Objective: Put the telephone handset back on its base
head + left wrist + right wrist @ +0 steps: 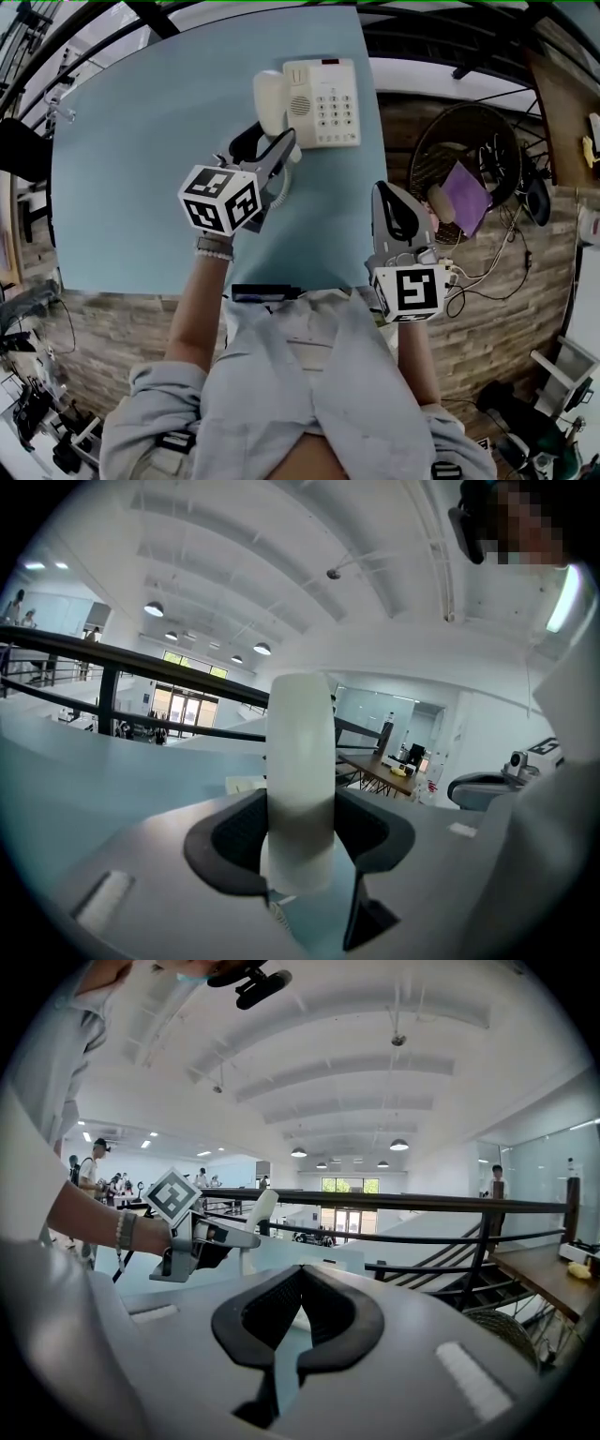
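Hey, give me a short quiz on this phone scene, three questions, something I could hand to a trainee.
1. Multiple choice: what is the left gripper shut on?
A) the cream plastic telephone handset
B) a purple cloth
C) nothing

2. True or false: the right gripper is clamped on the cream push-button telephone base.

3. Fill in: the flat tabletop under the base is light ___.

Key
1. A.
2. False. Its jaws are together on nothing, and it sits near the table's front edge, apart from the base.
3. Blue.
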Demonstrator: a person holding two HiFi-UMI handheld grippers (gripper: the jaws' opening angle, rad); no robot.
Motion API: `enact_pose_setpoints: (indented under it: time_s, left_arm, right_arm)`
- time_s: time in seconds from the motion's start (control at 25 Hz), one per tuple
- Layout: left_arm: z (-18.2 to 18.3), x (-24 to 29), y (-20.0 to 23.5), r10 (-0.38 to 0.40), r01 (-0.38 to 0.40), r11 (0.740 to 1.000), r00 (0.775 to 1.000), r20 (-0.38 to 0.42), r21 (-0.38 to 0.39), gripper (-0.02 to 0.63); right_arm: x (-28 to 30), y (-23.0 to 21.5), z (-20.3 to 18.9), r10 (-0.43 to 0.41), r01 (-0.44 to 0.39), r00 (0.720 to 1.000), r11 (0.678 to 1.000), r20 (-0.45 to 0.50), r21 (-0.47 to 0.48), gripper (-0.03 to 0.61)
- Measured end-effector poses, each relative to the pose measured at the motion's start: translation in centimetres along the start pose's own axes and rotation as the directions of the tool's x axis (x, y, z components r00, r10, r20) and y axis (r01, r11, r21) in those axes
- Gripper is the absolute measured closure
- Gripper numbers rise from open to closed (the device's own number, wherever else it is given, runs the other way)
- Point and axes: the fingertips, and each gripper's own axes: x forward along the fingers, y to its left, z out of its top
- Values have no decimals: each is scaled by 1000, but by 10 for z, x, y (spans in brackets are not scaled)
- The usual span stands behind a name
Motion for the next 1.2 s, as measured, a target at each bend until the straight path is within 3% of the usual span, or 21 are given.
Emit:
enact_pose_setpoints:
  time_s: [0.84,1.2]
  left_arm:
    - [-28,64,39,106,-117,985,990,-94,-124,403]
    - [-27,77,41,116,-125,986,989,-87,-111,411]
  right_arm:
    - [27,-23,-14,38,-37,999,999,-26,12,572]
    - [30,-22,-20,48,-48,998,999,-42,18,572]
